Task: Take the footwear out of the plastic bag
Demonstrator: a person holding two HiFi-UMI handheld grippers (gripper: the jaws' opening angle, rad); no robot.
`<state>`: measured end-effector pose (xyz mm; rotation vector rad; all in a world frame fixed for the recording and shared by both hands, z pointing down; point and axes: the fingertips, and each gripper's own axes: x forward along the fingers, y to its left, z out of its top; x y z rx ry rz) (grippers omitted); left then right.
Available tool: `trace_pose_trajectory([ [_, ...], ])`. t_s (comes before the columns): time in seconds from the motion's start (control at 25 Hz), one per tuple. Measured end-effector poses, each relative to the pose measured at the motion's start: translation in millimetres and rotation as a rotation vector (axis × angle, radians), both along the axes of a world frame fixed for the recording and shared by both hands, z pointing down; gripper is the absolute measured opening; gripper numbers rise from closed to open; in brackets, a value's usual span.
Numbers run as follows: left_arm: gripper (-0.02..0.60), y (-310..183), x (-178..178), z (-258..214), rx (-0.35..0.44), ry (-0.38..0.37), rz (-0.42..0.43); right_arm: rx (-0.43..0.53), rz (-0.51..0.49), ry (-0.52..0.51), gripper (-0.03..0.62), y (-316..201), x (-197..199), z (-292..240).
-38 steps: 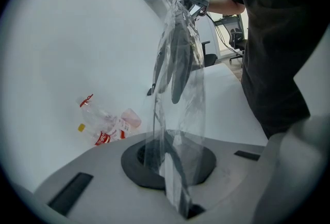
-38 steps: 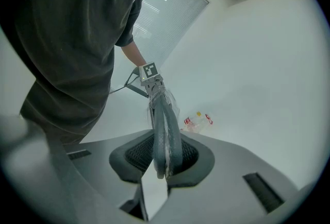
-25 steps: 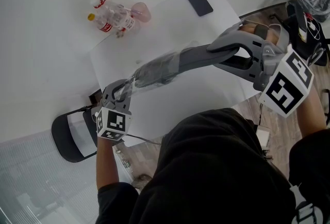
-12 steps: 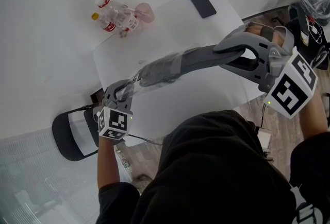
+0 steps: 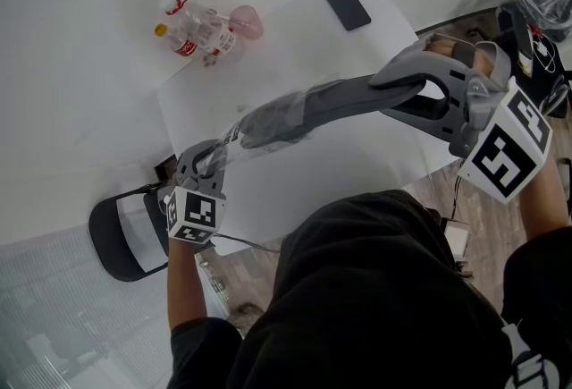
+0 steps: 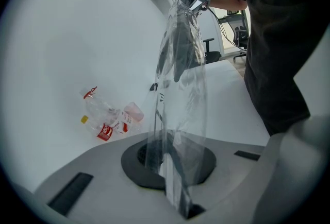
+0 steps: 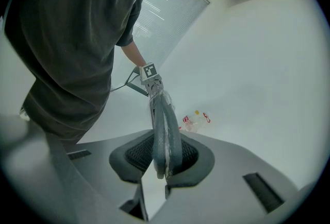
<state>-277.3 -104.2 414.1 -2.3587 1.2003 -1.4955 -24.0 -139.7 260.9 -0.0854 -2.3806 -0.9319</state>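
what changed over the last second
Nothing visibly changed. The left tool stays shut on the bag, the right tool stays shut on the footwear, and the bag is stretched between them as before. The bottles lie where they were.

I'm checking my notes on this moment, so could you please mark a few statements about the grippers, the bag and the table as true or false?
1. The left gripper is shut on the plastic bag. True.
2. The right gripper is open and empty. False: it is shut on one end of the grey footwear.
3. The footwear is fully out of the bag. False: part of it sits inside the bag.
4. Plastic bottles lie on the table. True.
5. A dark phone lies on the table. True.
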Motion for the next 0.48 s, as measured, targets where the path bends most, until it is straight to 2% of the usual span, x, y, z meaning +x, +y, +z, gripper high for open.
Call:
trace_pose_trajectory([
  [0.48,0.023,0.4,-4.8,7.4,-0.012,0.000,-0.007,0.001,0.014,0.007,0.078,-1.7,4.5,1.8],
])
